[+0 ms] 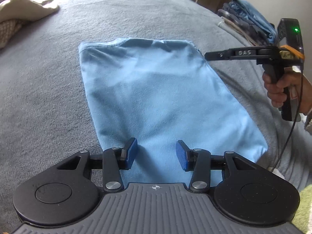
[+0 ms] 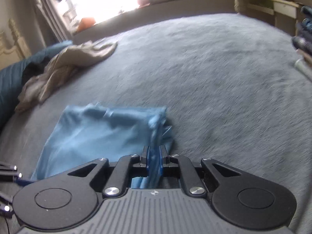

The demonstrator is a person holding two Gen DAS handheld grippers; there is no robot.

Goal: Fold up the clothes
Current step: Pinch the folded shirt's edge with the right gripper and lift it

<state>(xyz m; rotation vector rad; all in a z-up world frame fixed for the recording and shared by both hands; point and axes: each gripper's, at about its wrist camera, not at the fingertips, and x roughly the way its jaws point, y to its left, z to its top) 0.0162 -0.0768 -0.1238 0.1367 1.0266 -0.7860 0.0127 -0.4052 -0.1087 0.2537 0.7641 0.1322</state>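
A light blue garment (image 1: 156,97) lies folded into a long rectangle on the grey bed cover (image 1: 48,97). My left gripper (image 1: 156,154) hangs open just above its near end, blue pads apart with nothing between them. In the left wrist view my right gripper (image 1: 207,55), held by a hand (image 1: 276,89), reaches the garment's far right corner. The right wrist view shows my right gripper (image 2: 155,156) shut on a bunched edge of the light blue garment (image 2: 93,136), with cloth running down between the pads.
A beige crumpled garment (image 2: 64,68) lies at the far left of the bed cover (image 2: 214,78). A stack of folded blue and dark clothes (image 1: 247,19) sits at the bed's right edge. A window and a desk stand beyond the bed.
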